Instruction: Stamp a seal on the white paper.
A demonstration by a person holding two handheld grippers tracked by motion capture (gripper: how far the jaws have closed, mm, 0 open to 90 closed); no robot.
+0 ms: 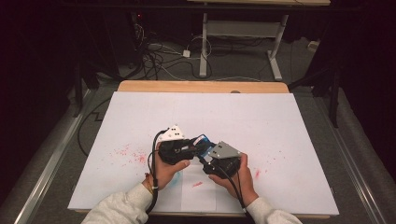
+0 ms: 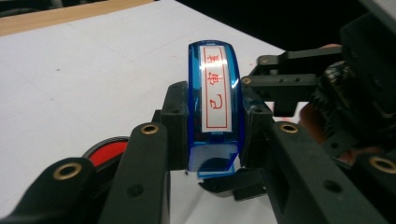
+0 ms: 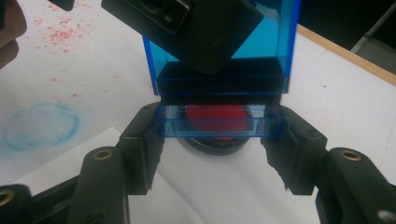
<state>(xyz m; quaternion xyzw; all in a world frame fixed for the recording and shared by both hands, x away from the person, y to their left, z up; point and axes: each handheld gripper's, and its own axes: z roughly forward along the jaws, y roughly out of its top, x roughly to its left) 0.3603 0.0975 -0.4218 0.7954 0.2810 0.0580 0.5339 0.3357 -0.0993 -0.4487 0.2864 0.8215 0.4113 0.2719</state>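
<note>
Both grippers meet low over the white surface (image 1: 261, 116), sharing a blue stamp (image 2: 215, 107). The left gripper (image 2: 212, 135) pinches the stamp's upper body, its fingers (image 2: 175, 126) pressed on either side of the red-lettered label. The right gripper (image 3: 219, 135) clamps the clear lower frame (both fingers (image 3: 140, 140) touching its ends). Beneath it sits a red ink pad (image 3: 215, 122), possibly touching the stamp's base.
</note>
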